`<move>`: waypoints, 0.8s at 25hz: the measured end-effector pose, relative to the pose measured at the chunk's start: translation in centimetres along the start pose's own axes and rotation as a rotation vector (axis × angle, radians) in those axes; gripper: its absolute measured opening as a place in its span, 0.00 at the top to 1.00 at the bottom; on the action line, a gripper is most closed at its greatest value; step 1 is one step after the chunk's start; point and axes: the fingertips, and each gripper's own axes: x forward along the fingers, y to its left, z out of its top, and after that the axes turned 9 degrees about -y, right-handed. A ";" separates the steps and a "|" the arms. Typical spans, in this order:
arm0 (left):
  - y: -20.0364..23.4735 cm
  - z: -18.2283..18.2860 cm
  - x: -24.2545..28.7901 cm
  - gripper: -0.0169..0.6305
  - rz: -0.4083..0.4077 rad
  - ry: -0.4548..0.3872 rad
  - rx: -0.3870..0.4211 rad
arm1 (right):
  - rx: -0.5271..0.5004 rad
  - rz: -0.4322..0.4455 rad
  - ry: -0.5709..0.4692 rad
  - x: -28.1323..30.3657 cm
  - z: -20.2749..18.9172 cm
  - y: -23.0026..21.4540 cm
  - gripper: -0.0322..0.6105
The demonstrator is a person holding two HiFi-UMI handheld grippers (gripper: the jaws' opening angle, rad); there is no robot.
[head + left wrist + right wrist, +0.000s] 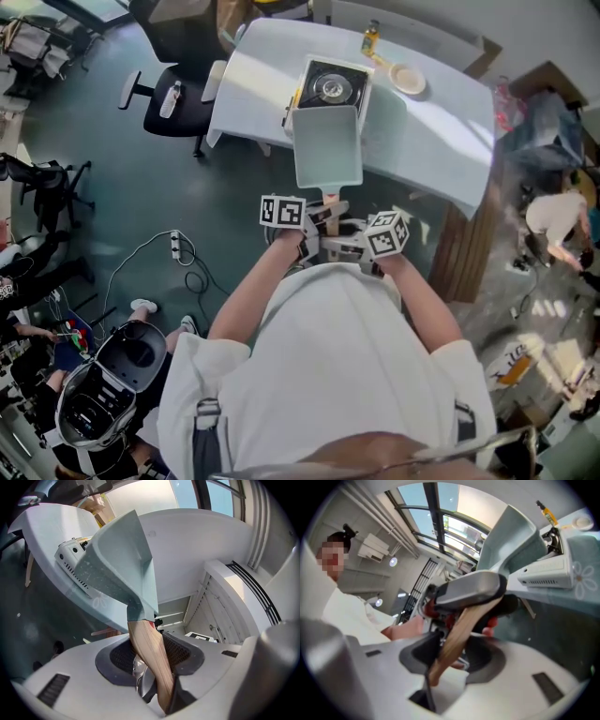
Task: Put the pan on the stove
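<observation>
Pan (326, 148) | handle (147, 653) pinched by left gripper (152, 681), right gripper (440, 665) fingers | stove (335, 86) partly hidden behind it

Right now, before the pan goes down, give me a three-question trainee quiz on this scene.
1. True or false: the square pale-green pan already sits on the white portable gas stove, covering its round burner.
2. Which jaws clamp the pan's wooden handle? A. those of the left gripper alone. B. those of the right gripper alone. C. those of both.
3. Fill in: in the head view, the cream round plate lies to the stove's ___.

Key: 1 false, the burner shows uncovered. 2 C. 3 right.
</observation>
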 end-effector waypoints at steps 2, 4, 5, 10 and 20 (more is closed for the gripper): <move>0.1 0.9 0.8 0.68 0.004 -0.018 -0.005 | -0.002 0.008 0.016 -0.4 1.0 -0.5 0.67; 0.3 1.9 1.7 0.68 0.007 -0.034 -0.008 | -0.006 0.015 0.033 -0.9 2.0 -1.2 0.67; 0.3 2.4 2.2 0.68 0.010 -0.042 -0.010 | -0.008 0.019 0.041 -1.2 2.5 -1.6 0.67; 0.8 4.4 4.7 0.68 0.019 -0.081 -0.017 | -0.012 0.039 0.078 -2.7 4.5 -3.5 0.67; 1.5 7.8 7.8 0.68 0.029 -0.131 -0.020 | -0.025 0.071 0.115 -4.1 7.9 -6.0 0.67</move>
